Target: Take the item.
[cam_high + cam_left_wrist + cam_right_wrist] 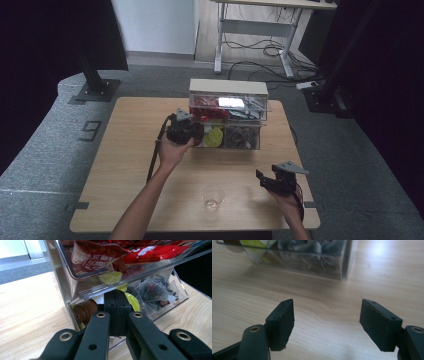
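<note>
At the lower middle of the high view, a clear plastic cup is standing upright and empty on the table, apart from both tools; it is judged to be waiting there as a receiver for something from the box. At the lower right, the right gripper is being held just above the table edge. In the right gripper view its jaws are standing wide apart with only bare wood between them, so nothing is being gripped; it is probably being kept clear.

Farther up, at the centre of the high view, the left gripper is being pressed against the lower left compartment of the clear storage box. In the left gripper view its jaws are closed flat together at the open front of that compartment. Whether a thin item is being pinched cannot be told. A brown capsule and yellow capsules are lying just beside the tips. Red packets are filling the drawer above, and tea bags the compartment at the right.
</note>
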Action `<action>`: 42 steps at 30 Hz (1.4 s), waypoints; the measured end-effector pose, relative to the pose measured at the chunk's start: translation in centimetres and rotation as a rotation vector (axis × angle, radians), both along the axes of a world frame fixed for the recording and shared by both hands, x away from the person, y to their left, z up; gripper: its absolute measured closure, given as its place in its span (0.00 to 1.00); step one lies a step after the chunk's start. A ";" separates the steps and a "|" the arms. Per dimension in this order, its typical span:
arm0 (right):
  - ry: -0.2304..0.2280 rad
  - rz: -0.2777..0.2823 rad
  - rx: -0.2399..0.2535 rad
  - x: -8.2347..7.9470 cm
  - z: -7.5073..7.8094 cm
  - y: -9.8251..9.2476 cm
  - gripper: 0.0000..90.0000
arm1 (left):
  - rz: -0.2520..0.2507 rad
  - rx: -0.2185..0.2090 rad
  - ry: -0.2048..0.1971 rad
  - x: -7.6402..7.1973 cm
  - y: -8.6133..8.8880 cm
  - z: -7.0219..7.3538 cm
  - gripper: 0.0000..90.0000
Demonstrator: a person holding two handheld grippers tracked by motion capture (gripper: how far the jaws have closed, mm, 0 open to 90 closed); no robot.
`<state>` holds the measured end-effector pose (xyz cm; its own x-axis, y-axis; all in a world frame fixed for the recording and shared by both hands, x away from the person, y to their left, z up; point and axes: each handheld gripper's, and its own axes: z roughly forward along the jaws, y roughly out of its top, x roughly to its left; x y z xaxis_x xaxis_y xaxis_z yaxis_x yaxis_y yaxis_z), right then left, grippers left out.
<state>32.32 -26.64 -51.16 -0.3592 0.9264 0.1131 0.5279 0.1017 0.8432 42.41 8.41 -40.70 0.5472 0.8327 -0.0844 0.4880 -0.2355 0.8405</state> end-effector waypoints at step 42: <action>-0.070 0.060 0.047 3.4 5.6 3.0 0.41 | -0.011 -0.012 0.014 0.1 -1.0 0.1 0.99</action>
